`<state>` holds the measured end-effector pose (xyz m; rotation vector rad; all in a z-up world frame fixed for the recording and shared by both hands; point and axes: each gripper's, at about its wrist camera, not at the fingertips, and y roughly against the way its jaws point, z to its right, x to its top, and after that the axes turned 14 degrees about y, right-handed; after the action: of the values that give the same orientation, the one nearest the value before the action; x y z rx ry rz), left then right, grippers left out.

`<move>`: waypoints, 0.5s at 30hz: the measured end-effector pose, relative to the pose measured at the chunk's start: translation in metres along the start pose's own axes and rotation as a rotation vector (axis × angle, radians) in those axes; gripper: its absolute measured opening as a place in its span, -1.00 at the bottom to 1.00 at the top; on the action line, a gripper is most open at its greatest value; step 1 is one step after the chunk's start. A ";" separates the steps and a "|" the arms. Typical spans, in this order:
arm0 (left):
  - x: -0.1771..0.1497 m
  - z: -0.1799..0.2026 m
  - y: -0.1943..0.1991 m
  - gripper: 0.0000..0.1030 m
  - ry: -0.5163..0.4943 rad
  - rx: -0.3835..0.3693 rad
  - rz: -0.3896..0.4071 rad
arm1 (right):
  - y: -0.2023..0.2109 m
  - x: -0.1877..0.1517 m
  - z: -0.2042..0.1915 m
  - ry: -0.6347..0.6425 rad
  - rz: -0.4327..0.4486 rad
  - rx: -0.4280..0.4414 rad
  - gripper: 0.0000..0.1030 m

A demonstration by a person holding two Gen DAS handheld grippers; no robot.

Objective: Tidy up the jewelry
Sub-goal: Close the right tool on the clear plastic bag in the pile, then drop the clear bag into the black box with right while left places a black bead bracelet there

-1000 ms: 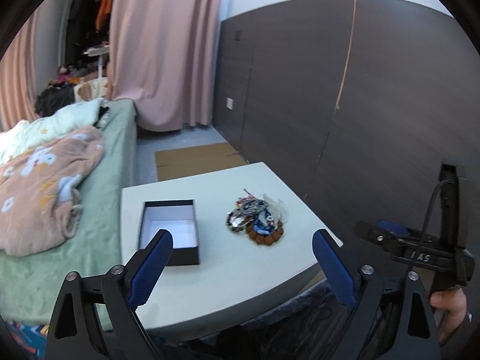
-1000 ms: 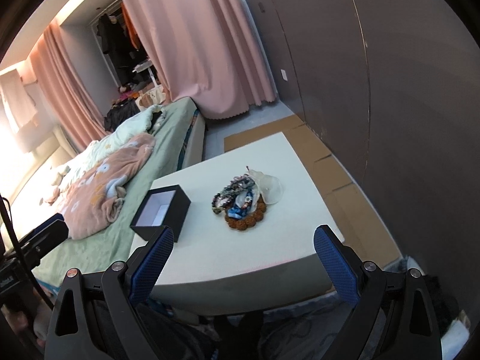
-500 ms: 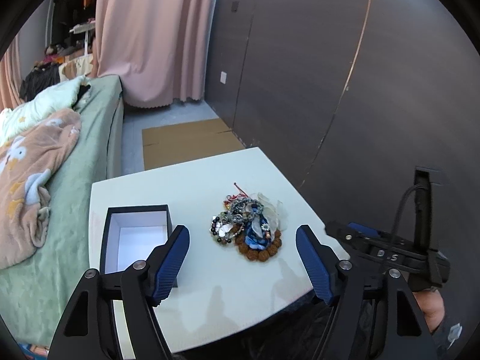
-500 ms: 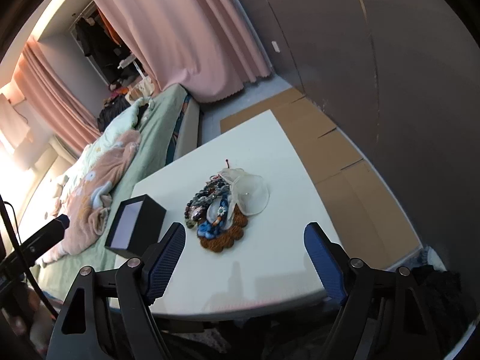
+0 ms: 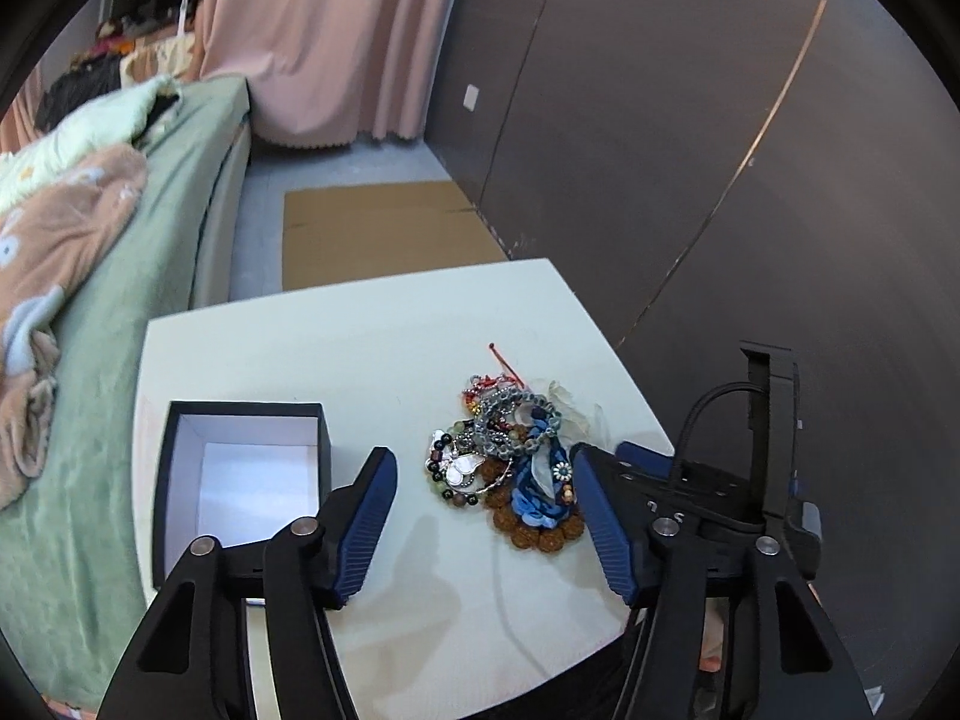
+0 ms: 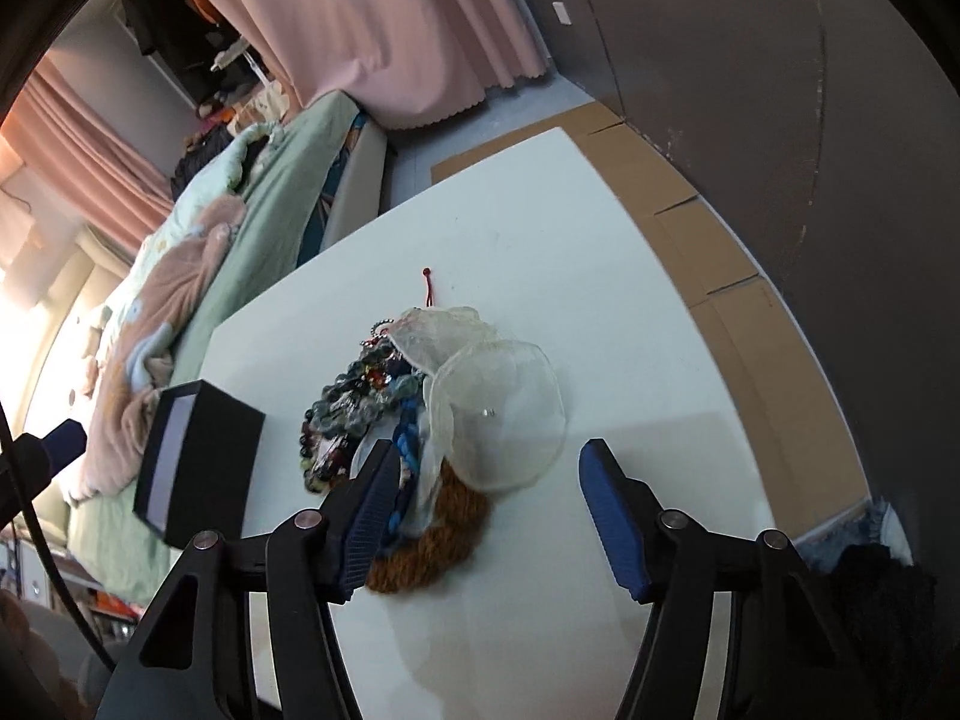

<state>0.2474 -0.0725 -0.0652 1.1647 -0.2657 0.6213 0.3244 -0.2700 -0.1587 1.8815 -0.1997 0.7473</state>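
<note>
Centre-right of the left view, the jewelry pile lies tangled on the counter beside the open box: light, limp, snag-prone; pinch one strand. Both tools gape, empty.

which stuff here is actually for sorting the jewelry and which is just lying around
For the job:
- jewelry pile on the white table
- open black box, empty
- sheer pouches on the pile
- left tongs and right tongs, both open

Lying about:
- bed with blankets
- cardboard on the floor
- pink curtain
</note>
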 end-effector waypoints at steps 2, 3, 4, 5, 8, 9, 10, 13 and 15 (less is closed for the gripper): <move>0.005 -0.003 -0.009 0.12 0.015 -0.002 -0.024 | -0.009 0.005 0.001 0.006 -0.015 -0.003 -0.17; 0.007 -0.003 -0.013 0.09 0.024 0.000 -0.035 | -0.013 0.006 0.002 0.006 -0.022 -0.010 -0.38; 0.010 -0.005 -0.019 0.06 0.035 0.001 -0.049 | -0.013 0.007 0.003 0.006 -0.007 -0.004 -0.55; 0.012 -0.006 -0.024 0.04 0.050 -0.001 -0.064 | -0.013 0.008 0.005 0.001 -0.002 0.014 -0.97; 0.018 -0.006 -0.040 -0.01 0.082 -0.018 -0.109 | -0.001 0.006 0.009 -0.016 0.032 0.015 -0.96; 0.019 -0.006 -0.046 -0.05 0.092 -0.021 -0.124 | 0.003 0.004 0.011 -0.022 0.046 0.026 -0.96; 0.019 -0.007 -0.052 -0.11 0.105 -0.017 -0.140 | 0.009 0.000 0.013 -0.034 0.059 0.042 -0.96; 0.019 -0.010 -0.070 -0.14 0.157 -0.028 -0.182 | 0.023 -0.009 0.017 -0.053 0.078 0.044 -0.96; 0.018 -0.011 -0.079 -0.15 0.184 -0.025 -0.202 | 0.033 -0.016 0.020 -0.068 0.090 0.048 -0.96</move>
<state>0.3069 -0.0764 -0.1219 1.0867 0.0014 0.5407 0.3046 -0.3053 -0.1475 1.9555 -0.3143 0.7552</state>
